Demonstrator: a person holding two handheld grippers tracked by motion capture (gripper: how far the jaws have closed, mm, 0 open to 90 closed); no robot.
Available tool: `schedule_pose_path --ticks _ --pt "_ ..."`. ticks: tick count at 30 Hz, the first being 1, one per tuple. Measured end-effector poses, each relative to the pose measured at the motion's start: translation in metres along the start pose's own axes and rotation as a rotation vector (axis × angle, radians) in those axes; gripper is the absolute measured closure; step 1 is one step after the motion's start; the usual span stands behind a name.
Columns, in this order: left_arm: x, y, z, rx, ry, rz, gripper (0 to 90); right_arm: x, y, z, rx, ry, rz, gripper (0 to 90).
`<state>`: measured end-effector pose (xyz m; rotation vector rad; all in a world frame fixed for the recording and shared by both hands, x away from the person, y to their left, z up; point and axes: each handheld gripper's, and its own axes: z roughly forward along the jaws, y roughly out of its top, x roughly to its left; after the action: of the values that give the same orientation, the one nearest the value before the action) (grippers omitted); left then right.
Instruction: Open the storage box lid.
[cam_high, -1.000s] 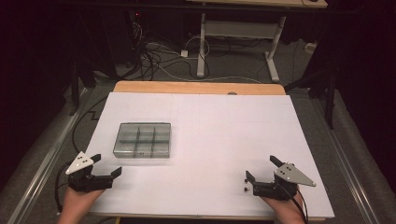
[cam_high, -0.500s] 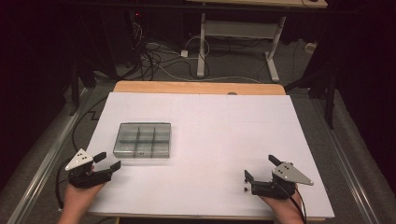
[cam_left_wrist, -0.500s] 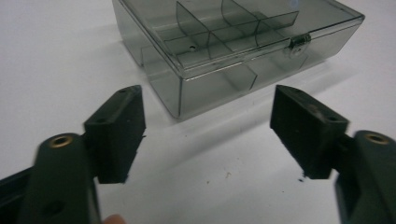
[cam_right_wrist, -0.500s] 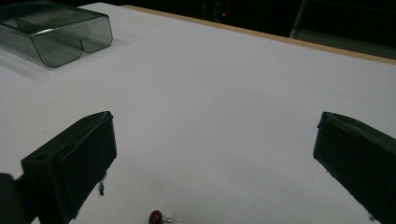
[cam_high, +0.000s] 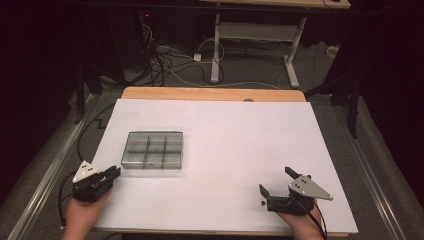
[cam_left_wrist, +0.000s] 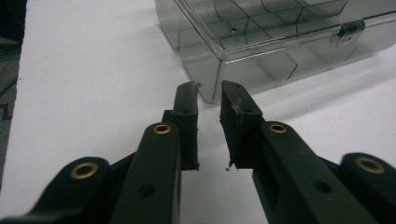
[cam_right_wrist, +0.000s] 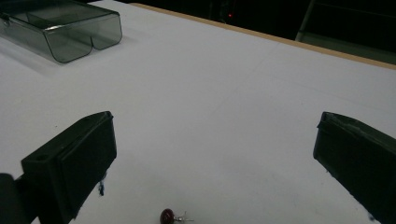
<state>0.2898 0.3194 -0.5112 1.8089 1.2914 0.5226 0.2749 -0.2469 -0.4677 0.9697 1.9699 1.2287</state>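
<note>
the left tool is held low over the white tabletop, its jaws drawn nearly together with a narrow gap left between them and nothing gripped. just ahead of its tips, close to touching, a corner of the clear plastic box is seen; in the left gripper view the box rises beyond the left tool, its lid shut, its inner dividers visible through the wall, and a small latch placed on the side to the right of the tips.

the right tool is held near the front edge of the tabletop, well apart from the box, its jaws spread wide and empty. in the right gripper view a small dark red bead on a short metal pin is seen lying on the tabletop between the jaws of the right tool, nearer its base than its tips. the box is seen far ahead and to the left of this tool.
</note>
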Motion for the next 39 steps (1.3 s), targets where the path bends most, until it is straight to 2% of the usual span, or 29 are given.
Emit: schedule_pose_path --ticks 4,6,10,15,18,23,27,35,39 --pt "0.003 0.0 0.0 -0.001 -0.021 -0.022 83.3 -0.002 -0.001 -0.002 -0.002 -0.002 0.009 0.0" --pt "0.003 0.0 0.0 -0.004 -0.027 -0.019 87.0 -0.003 -0.001 -0.002 -0.002 0.006 0.018 0.0" --pt "0.002 -0.001 -0.001 -0.007 -0.027 -0.009 87.6 -0.003 -0.002 -0.001 0.002 0.015 0.021 0.0" --pt "0.006 -0.002 -0.004 -0.05 -0.058 -0.035 87.6 -0.003 -0.002 -0.001 -0.002 0.022 0.022 0.0" --pt "0.004 0.0 -0.007 -0.064 -0.055 -0.02 87.7 -0.003 -0.002 -0.002 0.0 0.025 0.029 0.0" --pt "0.002 0.014 -0.012 -0.069 -0.062 -0.033 87.6 -0.004 -0.001 -0.003 -0.001 0.023 0.04 0.0" --pt "0.0 0.028 -0.008 -0.077 -0.07 -0.037 87.7 -0.005 -0.002 -0.003 0.004 0.025 0.051 0.0" --pt "-0.006 0.057 0.005 -0.097 -0.083 -0.021 87.7 -0.005 -0.001 -0.004 -0.003 0.032 0.046 0.0" --pt "-0.007 0.07 0.014 -0.085 -0.075 0.01 87.8 -0.005 -0.001 -0.005 -0.004 0.037 0.049 0.0"
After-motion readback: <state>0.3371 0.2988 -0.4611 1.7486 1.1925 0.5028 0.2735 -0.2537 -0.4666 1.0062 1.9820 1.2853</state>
